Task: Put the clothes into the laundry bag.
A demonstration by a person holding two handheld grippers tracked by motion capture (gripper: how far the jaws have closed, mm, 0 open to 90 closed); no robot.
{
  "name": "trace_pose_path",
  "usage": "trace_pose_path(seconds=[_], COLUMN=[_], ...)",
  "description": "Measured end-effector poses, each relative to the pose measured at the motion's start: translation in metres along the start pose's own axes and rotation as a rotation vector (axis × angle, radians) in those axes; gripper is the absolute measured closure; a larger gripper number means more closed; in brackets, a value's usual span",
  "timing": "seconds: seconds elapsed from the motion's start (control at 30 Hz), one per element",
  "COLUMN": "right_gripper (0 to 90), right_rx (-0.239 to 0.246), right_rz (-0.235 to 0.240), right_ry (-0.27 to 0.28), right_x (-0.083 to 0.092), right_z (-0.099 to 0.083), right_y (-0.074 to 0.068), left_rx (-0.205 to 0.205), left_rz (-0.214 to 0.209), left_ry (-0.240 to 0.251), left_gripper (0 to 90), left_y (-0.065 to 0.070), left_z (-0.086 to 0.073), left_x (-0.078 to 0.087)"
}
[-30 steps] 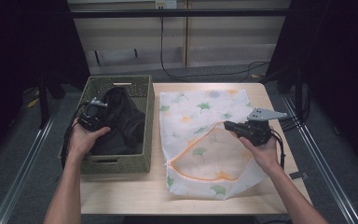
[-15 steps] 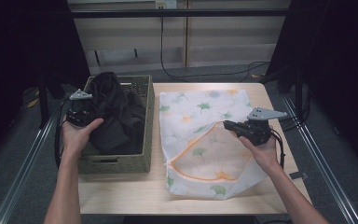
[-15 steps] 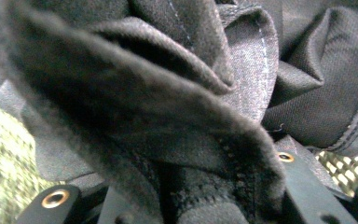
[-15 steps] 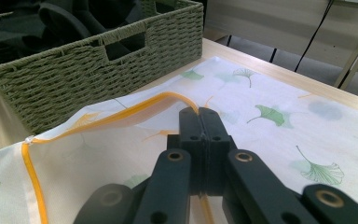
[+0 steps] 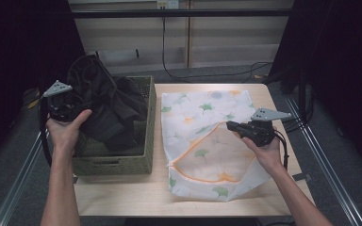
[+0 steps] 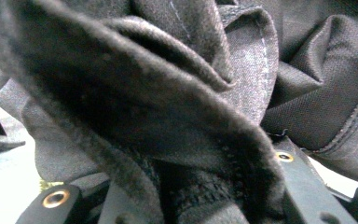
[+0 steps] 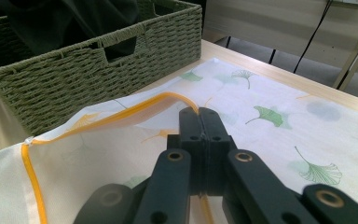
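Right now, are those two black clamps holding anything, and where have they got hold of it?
The left gripper clamps a bunched fold of the dark garment, lifted above the basket. The right gripper pinches the orange-trimmed edge of the laundry bag at its opening.

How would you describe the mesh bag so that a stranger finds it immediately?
Start at the wooden table. Right of the green woven basket lies a flat white laundry bag. Green and orange leaf prints and its orange-edged opening, held up by the right gripper, set it apart.

Bright table, dark surroundings; blurred close-up cloth
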State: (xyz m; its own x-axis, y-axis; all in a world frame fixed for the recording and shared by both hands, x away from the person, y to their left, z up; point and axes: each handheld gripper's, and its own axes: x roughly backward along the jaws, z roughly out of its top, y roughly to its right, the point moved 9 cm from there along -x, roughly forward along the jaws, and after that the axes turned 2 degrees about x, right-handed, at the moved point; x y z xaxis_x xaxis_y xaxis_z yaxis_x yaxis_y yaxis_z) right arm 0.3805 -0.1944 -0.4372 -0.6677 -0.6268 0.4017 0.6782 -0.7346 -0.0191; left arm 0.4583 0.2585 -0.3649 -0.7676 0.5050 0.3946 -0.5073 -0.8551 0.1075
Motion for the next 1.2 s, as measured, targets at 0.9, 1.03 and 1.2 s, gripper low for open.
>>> trace_pose_path(seconds=[0.9,1.03,1.2], right_gripper=[89.6,89.6,89.6], right_rx=[-0.006,-0.013,-0.014], right_rz=[0.014,0.019,0.017], right_ry=[-0.023,-0.027,-0.026], right_x=[-0.009,-0.009,-0.009], right_z=[-0.006,-0.007,-0.006], right_y=[-0.002,-0.003,-0.002], left_rx=[-0.039,-0.065,-0.062], left_rz=[-0.064,-0.08,-0.111], left_ry=[0.221,0.239,0.279], left_gripper=[65.9,65.9,65.9], left_y=[0.037,0.048,0.06], left_z=[0.051,0.061,0.073], left_x=[0.037,0.042,0.051])
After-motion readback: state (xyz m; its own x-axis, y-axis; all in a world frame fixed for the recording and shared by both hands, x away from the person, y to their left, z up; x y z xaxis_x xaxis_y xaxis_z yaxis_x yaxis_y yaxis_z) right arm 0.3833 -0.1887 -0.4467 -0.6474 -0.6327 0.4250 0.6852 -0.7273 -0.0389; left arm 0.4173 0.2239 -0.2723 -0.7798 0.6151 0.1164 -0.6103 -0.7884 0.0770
